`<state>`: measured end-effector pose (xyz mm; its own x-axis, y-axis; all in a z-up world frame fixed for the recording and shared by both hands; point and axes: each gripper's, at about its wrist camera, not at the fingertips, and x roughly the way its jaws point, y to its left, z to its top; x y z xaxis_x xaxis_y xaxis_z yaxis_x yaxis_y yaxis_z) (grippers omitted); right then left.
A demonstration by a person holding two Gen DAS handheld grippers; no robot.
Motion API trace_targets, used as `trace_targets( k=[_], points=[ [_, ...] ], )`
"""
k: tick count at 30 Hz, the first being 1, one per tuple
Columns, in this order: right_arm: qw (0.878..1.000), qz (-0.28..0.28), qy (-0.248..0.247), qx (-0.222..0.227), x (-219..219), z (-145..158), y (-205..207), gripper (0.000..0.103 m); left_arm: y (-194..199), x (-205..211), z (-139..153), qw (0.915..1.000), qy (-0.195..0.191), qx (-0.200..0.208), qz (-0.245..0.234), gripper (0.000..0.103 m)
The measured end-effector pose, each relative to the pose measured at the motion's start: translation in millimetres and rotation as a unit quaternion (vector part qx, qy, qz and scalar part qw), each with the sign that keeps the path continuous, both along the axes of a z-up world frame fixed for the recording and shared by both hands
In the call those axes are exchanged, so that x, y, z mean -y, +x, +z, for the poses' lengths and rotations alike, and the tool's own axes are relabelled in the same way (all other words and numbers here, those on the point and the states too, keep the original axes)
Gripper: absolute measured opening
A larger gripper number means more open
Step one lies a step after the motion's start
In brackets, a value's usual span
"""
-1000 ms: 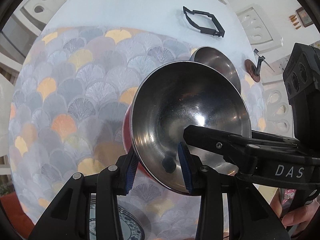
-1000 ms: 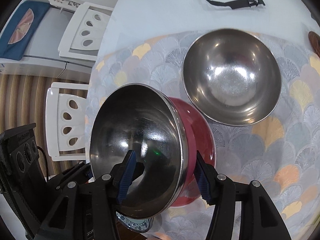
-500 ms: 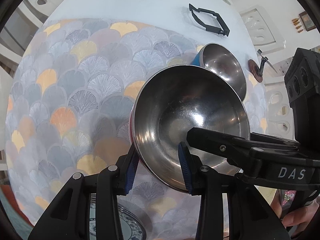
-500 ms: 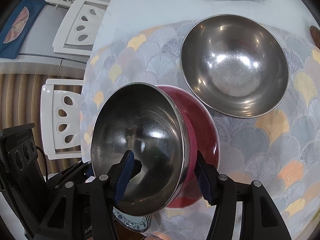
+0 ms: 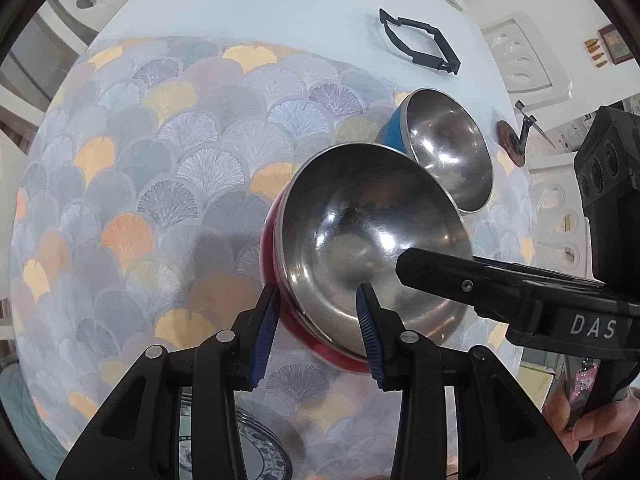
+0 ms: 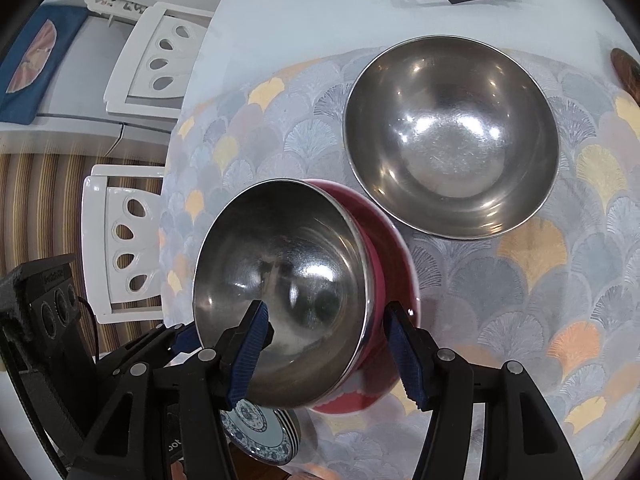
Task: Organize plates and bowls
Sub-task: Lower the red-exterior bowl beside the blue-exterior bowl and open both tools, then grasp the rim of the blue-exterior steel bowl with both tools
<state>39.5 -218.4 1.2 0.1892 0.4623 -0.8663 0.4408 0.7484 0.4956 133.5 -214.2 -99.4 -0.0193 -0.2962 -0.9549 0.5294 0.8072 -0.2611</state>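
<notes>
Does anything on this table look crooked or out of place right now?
Yes. The red bowl is tipped steeply on its side, both tools straddling its rim with pads apart. The blue bowl sits upright behind it. The stacked plates hang partly over the table edge.

The white letters "DAS" are read on the black body of the right hand-held gripper (image 5: 436, 276), where it reaches in from the right of the left wrist view. A raised marking on the black camera housing (image 6: 48, 308) in the right wrist view is too blurred to be read.
</notes>
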Motion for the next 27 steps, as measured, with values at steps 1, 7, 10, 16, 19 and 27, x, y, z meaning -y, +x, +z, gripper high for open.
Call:
trace_targets(
  k=[1,7,10,16,19,27],
  points=[
    [1.000,0.000,0.000,0.000,1,0,0,0.058,0,0,0,1.0000,0.000,0.001,0.000,0.035],
    [1.000,0.001,-0.004,0.007,4,6,-1,0.062,-2,1,3,1.0000,0.004,0.002,-0.004,0.036],
    [1.000,-0.001,0.003,0.012,6,10,-2,0.062,-2,1,9,1.0000,-0.003,0.006,-0.005,0.038],
    [0.998,-0.029,0.017,0.051,28,37,-10,0.062,10,6,35,0.9993,-0.019,0.031,-0.006,0.041],
    [0.995,-0.053,0.015,0.079,47,58,-16,0.062,24,12,51,0.9985,-0.035,0.042,-0.005,0.045],
    [0.990,-0.112,-0.015,0.082,91,61,-32,0.074,54,59,62,0.9963,-0.029,0.070,-0.039,0.059]
  ],
)
